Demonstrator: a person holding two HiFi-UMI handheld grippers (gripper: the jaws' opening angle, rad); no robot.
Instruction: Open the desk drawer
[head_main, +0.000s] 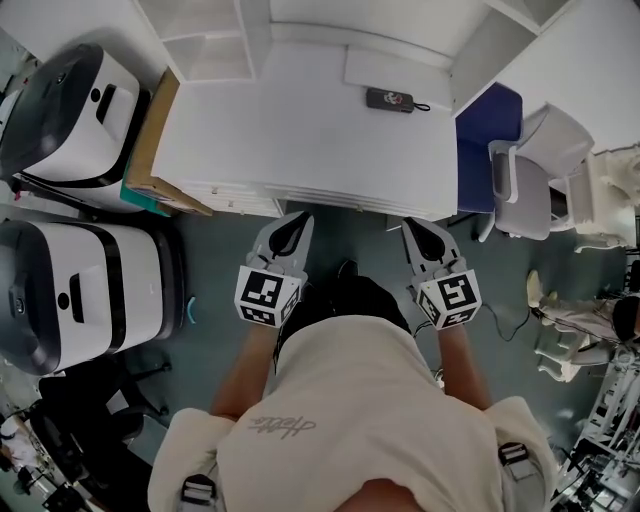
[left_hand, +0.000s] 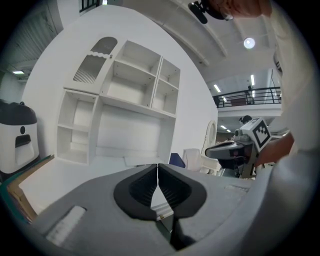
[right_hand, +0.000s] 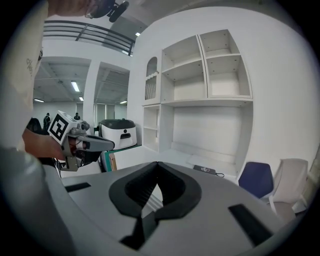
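Facing the white desk (head_main: 300, 130) with both tools closed and empty, the drawer not yet touched.

You hold the left gripper (head_main: 298, 225) and right gripper (head_main: 418, 232) side by side just short of the desk's near edge, each pointing at it. This looks like a lining-up stance before you reach for a grip point. Each gripper's own view shows its ribbed black pads pressed together with nothing between them, so you would need to part a pair before you can hook or pinch anything. The drawer (head_main: 340, 196) appears as a band of thin horizontal lines under the desktop lip between your two tools, seemingly flush and shut, and no handle can be made out. The desk and its shelf unit (head_main: 215, 50) are smooth matte white board with square edges. A small dark device (head_main: 390, 100) with a cord lies near the back, well clear of the drawer.
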